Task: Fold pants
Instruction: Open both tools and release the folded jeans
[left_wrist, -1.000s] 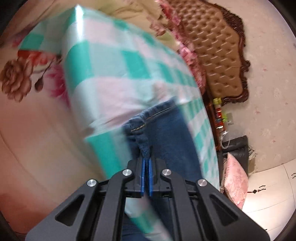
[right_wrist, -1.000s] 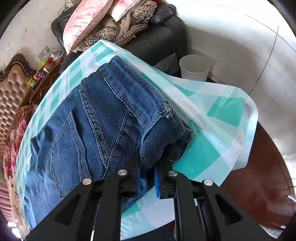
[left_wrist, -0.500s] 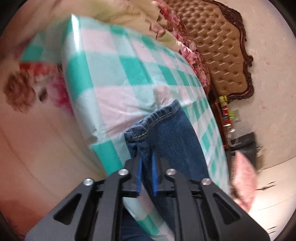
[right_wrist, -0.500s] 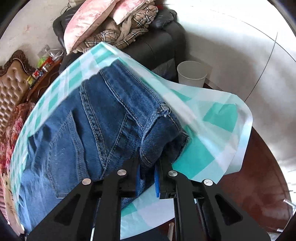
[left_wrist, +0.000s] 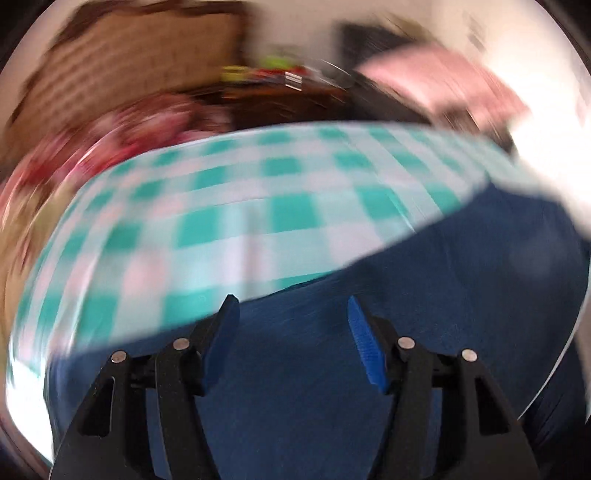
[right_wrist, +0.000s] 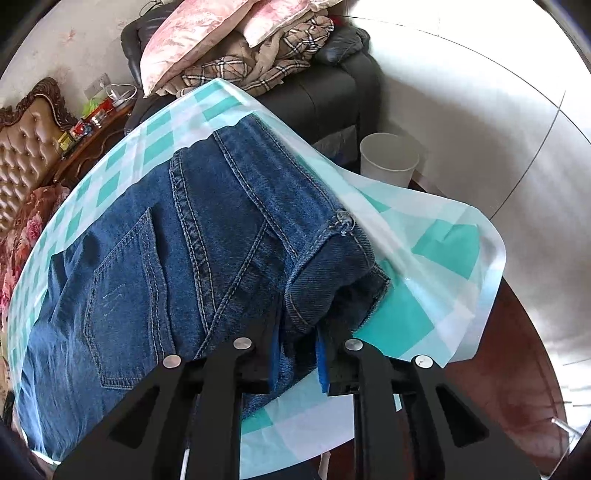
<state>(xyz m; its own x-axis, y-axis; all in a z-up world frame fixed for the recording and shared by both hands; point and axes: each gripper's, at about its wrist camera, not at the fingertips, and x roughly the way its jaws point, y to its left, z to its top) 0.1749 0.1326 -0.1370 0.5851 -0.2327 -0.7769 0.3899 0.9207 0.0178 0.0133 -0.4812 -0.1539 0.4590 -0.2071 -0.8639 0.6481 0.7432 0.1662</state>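
The blue denim pants (right_wrist: 184, 240) lie spread over a teal-and-white checked cloth (right_wrist: 424, 314), back pocket and seams facing up. My right gripper (right_wrist: 297, 345) has the bunched waistband corner between its blue pads; its jaws are opening slightly, with denim still filling the gap. The left wrist view is heavily blurred. There my left gripper (left_wrist: 290, 301) hangs over the pants (left_wrist: 369, 350) near the checked cloth (left_wrist: 258, 221). Its jaws are opening wide, nothing is pinched between them, and denim lies beneath.
A black sofa (right_wrist: 332, 92) piled with pink pillows and a plaid blanket stands beyond the cloth. A white bin (right_wrist: 388, 158) sits on the floor beside it. A tufted headboard (right_wrist: 22, 155) and a cluttered nightstand (right_wrist: 92, 122) are at the left. The dark table edge (right_wrist: 498, 369) shows under the cloth.
My left gripper let go of the pant hem, opened wide, rolled and swung across to over the denim. My right gripper stayed in place and its pads parted a little.
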